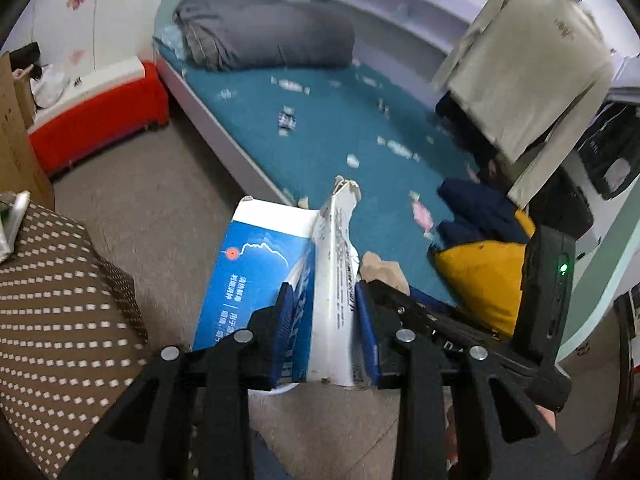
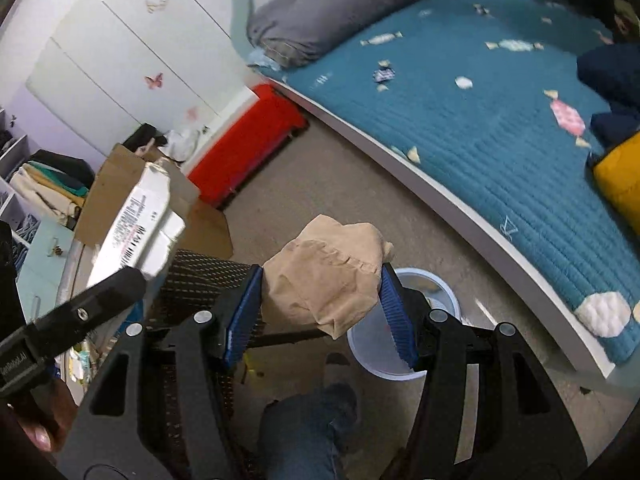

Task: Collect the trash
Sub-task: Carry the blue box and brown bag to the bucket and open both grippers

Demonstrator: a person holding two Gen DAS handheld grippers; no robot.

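Both jaws clamp trash: box (image 1: 280,280), paper (image 2: 324,276).

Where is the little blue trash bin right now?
In the right wrist view, the pale blue bin stands on the floor beside the bed, just below and behind the brown paper wad held in the right tool.

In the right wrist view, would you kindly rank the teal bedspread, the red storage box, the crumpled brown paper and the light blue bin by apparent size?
1. Teal bedspread, largest.
2. Crumpled brown paper, though it sits closest to the camera, which inflates it.
3. Red storage box and light blue bin: unsure, since the bin is partly hidden.
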